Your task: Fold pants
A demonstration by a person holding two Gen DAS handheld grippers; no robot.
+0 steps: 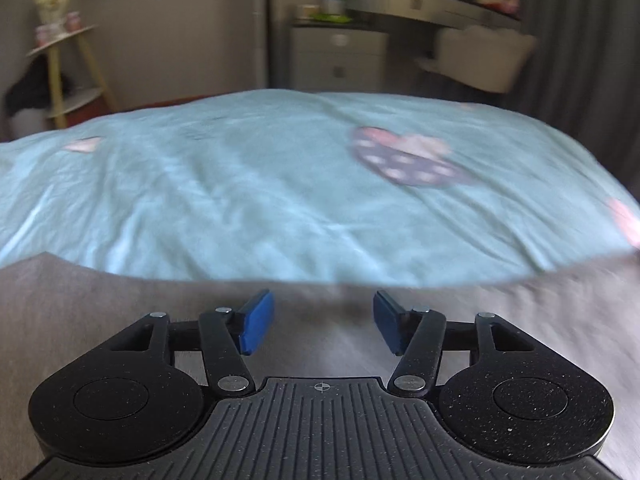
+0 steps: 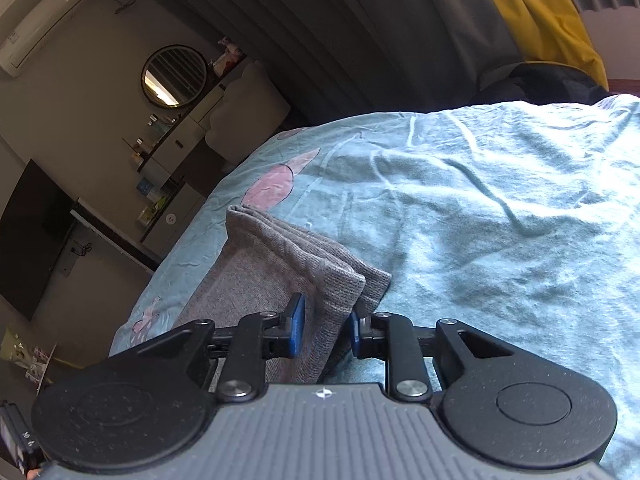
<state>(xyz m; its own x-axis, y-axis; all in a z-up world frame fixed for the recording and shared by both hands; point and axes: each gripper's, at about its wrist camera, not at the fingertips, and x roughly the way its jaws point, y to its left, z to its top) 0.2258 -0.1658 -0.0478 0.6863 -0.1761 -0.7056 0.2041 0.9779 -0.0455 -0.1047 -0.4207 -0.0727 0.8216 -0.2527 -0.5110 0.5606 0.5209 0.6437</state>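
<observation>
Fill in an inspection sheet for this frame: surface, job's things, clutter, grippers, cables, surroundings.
Surface: wrinkled light-blue bedsheet with pink prints.
Job's things: grey pants, folded in layers on the bed.
Clutter: nothing seen on the bed.
Grippers: left gripper open above grey cloth; right gripper with jaws around a pants edge, small gaps visible.
Cables: a wire under the air conditioner.
Surroundings: round mirror, vanity, grey curtains, yellow shelf.

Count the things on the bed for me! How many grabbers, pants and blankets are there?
Grabbers: 2, left gripper and right gripper
Gray pants: 1
Blue blanket: 1
Total: 4
</observation>
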